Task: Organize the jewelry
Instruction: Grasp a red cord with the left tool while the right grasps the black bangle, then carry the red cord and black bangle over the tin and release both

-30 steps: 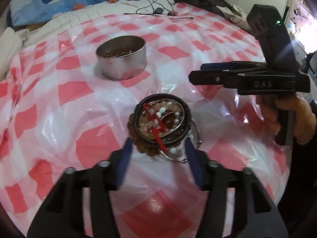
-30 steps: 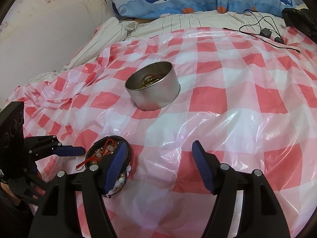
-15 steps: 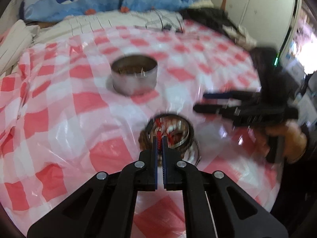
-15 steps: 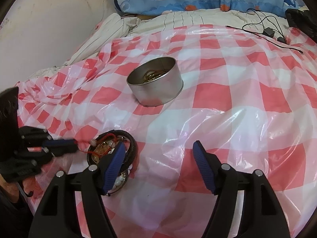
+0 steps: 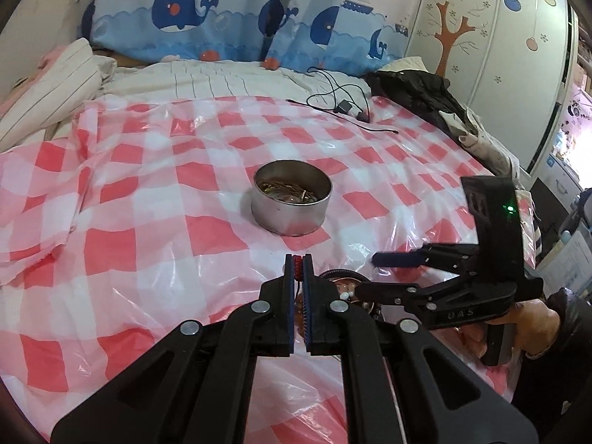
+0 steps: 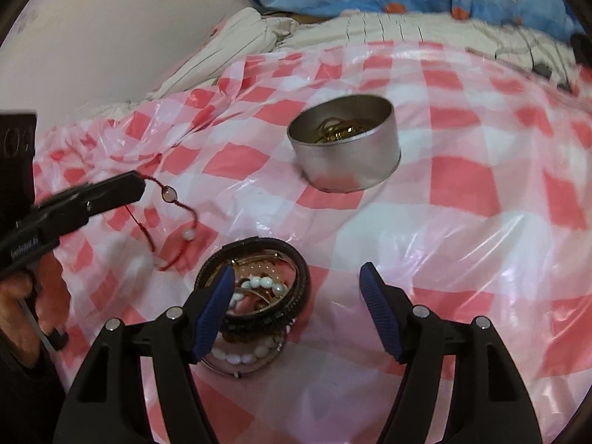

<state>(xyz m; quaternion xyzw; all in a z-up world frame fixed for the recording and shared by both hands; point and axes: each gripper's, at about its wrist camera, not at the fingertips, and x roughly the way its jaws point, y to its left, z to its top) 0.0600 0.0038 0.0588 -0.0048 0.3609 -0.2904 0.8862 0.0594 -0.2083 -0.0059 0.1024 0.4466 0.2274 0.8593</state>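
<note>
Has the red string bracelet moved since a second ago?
Yes. The left tool lifted the red string bracelet off the jewelry pile; it now dangles left of it.

Look at the right gripper (image 5: pixel 373 275) in your left wrist view — its black body carries raised letters that read "DAS", though the first letter is soft and could be an O. In your right wrist view the left gripper (image 6: pixel 138 187) has a small pale print along its arm, too blurred for you to read, and the black block (image 6: pixel 16 138) at the left edge shows embossed characters like "05" — cut off by the frame.
</note>
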